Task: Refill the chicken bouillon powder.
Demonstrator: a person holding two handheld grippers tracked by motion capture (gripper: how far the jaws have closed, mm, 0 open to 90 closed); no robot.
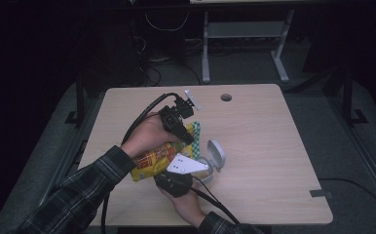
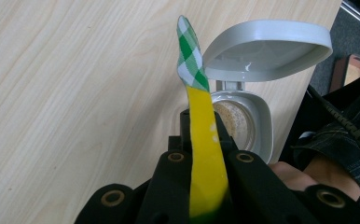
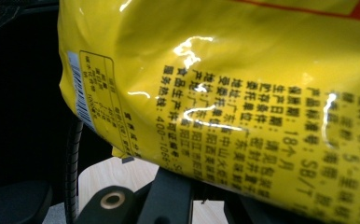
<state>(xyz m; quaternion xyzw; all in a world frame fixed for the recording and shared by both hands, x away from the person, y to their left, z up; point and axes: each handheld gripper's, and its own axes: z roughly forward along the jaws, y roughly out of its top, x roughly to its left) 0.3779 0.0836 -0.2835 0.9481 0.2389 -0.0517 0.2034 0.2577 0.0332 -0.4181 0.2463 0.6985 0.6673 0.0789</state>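
Both grippers, left gripper (image 1: 190, 135) and right gripper (image 1: 176, 181), clench the yellow bag (image 1: 152, 161); tip it slowly, keeping its mouth over the open grey container (image 1: 210, 163).

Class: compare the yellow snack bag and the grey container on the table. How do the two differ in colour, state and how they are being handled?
The snack bag is glossy yellow with printed text and a green-checked end; the grey container is plain grey plastic. The snack bag is held between the left gripper and the right gripper, while the grey container rests on the table untouched. The grey container's hinged lid stands open; the snack bag looks unopened. Both hold food.
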